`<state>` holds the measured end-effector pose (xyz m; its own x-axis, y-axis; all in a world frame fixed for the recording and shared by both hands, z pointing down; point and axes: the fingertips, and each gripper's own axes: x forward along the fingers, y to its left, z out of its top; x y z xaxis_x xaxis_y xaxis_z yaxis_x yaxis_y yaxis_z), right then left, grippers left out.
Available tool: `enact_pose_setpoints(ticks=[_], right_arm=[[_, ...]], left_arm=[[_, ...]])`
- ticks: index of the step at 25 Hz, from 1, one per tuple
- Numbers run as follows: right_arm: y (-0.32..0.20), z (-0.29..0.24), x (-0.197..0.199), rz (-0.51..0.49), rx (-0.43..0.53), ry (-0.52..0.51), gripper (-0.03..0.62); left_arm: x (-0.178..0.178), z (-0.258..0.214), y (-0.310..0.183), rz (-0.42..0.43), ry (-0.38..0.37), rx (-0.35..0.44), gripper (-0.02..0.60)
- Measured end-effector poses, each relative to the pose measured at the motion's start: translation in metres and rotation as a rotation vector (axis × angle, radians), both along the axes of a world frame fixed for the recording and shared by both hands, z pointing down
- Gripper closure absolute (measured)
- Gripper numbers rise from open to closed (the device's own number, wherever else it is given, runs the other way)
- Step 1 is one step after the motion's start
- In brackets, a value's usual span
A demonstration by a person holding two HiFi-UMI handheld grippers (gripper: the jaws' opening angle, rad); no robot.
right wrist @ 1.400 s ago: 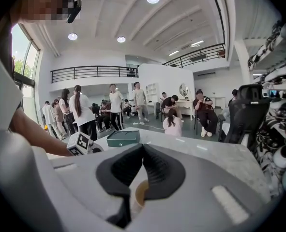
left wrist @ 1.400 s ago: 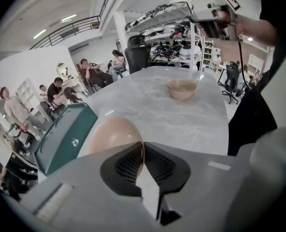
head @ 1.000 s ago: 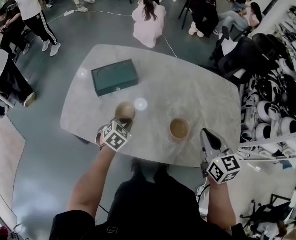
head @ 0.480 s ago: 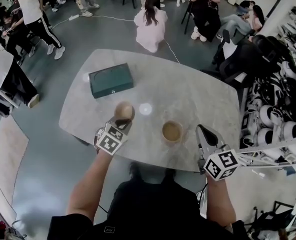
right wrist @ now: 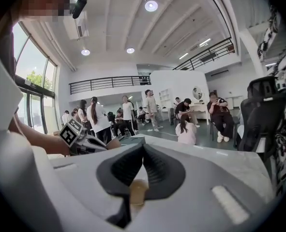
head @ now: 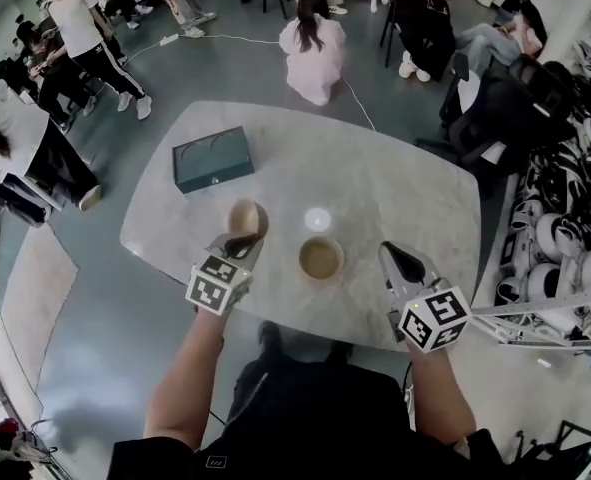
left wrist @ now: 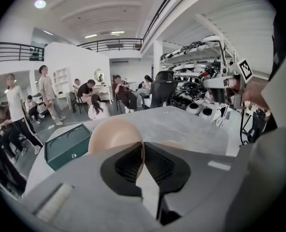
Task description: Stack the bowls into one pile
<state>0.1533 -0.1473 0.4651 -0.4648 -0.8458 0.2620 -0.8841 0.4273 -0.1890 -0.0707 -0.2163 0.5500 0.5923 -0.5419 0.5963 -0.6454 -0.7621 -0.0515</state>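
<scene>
Tan on grey: clamps rim of one bowl (head: 246, 216) in left gripper (head: 239, 245), ten o'clock from second bowl (head: 321, 259) on surface (head: 405, 183); holds right gripper (head: 395, 261) closed, empty, three o'clock.

In the left gripper view, the left gripper (left wrist: 142, 146) hides the lower half of the held bowl (left wrist: 114, 134) and the box's (left wrist: 67, 146) near corner. In the right gripper view, the second bowl (right wrist: 138, 192) is only a tan patch in the gap under the right gripper's (right wrist: 143, 145) meeting jaws. In the head view, the left jaws cover the held bowl's near rim.
</scene>
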Motion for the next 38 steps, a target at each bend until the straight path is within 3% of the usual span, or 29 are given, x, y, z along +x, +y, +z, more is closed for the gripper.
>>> enact_pose_setpoints(ticks=[7,11,23,29,38], right_arm=[[0.01,0.007,0.015,-0.114,-0.022,-0.026,0.589],[0.013,0.003,0.01,-0.142,-0.013,-0.013,0.589],[-0.001,-0.012,0.024,-0.028,0.008,-0.007,0.589],[0.0,-0.004,0.04,0.023,-0.011,-0.005,0.589],[0.013,0.017,0.047,0.065,-0.05,-0.03,0.589]], left_arm=[[0.041,-0.017,0.026,-0.069,0.009,0.026,0.56],[0.055,-0.022,0.036,-0.046,0.008,0.036,0.56],[0.102,-0.006,0.046,0.196,-0.047,0.042,0.56],[0.127,0.033,0.062,0.374,-0.175,-0.006,0.56],[0.141,0.092,0.08,0.57,-0.362,-0.076,0.56]])
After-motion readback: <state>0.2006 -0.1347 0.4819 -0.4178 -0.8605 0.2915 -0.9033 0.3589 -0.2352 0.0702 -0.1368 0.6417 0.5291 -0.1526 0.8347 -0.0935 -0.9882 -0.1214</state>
